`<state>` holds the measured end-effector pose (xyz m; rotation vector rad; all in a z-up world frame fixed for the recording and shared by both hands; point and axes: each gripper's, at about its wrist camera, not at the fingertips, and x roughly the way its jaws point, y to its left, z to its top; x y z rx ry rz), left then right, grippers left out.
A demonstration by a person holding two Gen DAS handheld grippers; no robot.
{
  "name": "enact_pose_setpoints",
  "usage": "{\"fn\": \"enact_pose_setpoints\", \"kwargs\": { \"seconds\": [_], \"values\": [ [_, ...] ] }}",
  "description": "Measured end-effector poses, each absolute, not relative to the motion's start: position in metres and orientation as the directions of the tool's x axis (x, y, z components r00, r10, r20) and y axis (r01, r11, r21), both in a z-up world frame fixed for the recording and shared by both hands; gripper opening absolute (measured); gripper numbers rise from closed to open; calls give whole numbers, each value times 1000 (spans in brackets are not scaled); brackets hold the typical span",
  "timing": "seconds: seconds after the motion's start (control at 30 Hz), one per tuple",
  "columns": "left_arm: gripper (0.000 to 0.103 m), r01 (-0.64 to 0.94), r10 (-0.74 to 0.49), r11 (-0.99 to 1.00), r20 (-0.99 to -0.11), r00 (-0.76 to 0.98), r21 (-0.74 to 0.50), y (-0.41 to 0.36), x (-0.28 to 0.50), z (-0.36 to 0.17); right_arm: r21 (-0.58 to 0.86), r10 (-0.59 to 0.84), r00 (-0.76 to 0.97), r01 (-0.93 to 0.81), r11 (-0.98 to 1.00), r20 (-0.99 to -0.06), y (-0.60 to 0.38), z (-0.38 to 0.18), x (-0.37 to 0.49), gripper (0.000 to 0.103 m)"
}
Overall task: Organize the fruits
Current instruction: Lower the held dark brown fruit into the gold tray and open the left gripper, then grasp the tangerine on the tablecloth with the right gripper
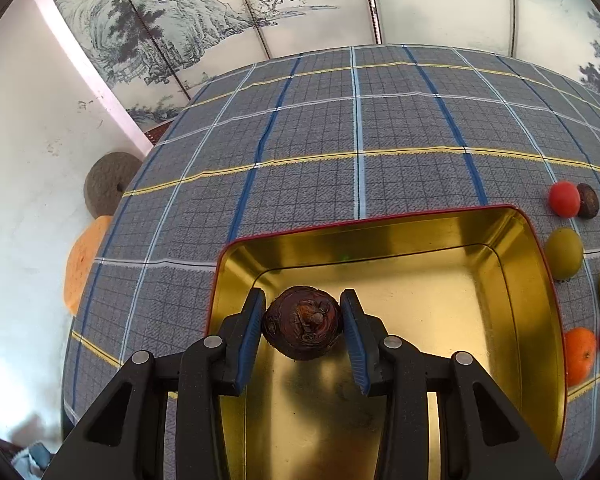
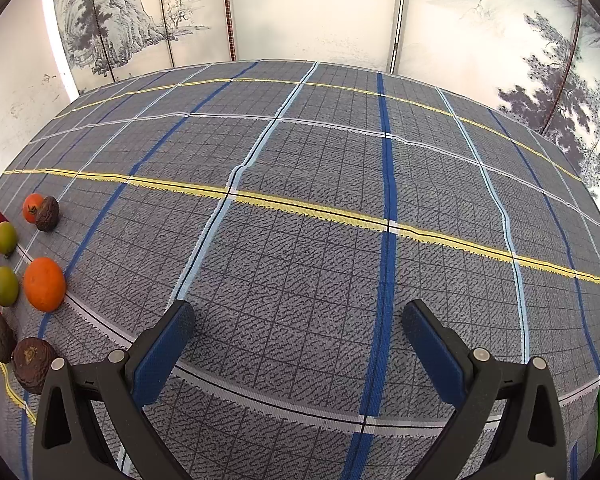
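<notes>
We hold a dark wrinkled round fruit w/ left gripper clamped above gold rectangular metal tin, right gripper agape, idle; early release may bounce fruit out.

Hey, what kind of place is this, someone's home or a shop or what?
Probably a room in a home: a table with a plaid tablecloth, a folding screen painted with ink landscapes behind it, and loose fruit such as an orange beside a gold tin.

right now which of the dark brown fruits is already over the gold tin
The dark brown fruit between the left gripper's fingers, over the gold tin. The other brown fruits lie on the cloth outside it.
</notes>
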<state>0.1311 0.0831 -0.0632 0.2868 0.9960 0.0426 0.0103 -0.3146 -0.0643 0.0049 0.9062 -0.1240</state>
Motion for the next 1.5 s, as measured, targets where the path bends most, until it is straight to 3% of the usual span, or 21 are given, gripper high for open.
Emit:
{"fn": "enact_pose_setpoints", "kwargs": {
  "seconds": [0.13, 0.2, 0.23, 0.47, 0.6, 0.73, 1.03, 1.13, 1.2, 1.37, 1.5],
  "values": [
    [42, 97, 170, 958, -805, 569, 271, 82, 130, -59, -48, -105, 610, 110, 993, -785, -315, -65, 10, 103],
    [49, 102, 165, 957, -797, 582, 272, 80, 129, -53, -48, -105, 610, 110, 993, -785, -315, -64, 10, 103],
    [54, 102, 153, 960, -796, 586, 260, 80, 127, -49, -48, -105, 610, 110, 993, -785, -315, -65, 10, 103],
    [57, 92, 44, 986, -749, 661, 138, 74, 89, -8, -47, -105, 610, 111, 993, -785, -315, -65, 10, 103],
    [72, 84, 9, 992, -705, 709, 97, 62, 48, 10, -45, -110, 609, 120, 992, -785, -316, -62, 15, 103],
    [77, 79, -18, 995, -656, 755, 64, 57, -2, 22, -43, -111, 609, 126, 991, -785, -318, -62, 14, 103],
    [77, 72, -80, 997, -699, 710, -42, 65, -73, 19, -39, -115, 612, 136, 990, -782, -314, -63, -9, 103],
    [77, 46, -46, 999, -693, 719, -18, 67, -87, 14, 0, -96, 688, 138, 990, -719, -311, -49, -31, 100],
    [77, 37, -40, 999, -695, 718, -19, 69, -93, 12, 53, -16, 752, 68, 996, -659, -295, -30, -47, 82],
    [77, 53, -100, 995, -701, 707, -88, 73, -97, 10, 37, 333, 697, -403, 915, -635, -178, 21, -55, 81],
    [77, 62, -137, 989, -683, 717, -133, 77, -104, 15, 4, 445, 556, -622, 783, -702, -90, 24, -34, 78]
  ]
}}
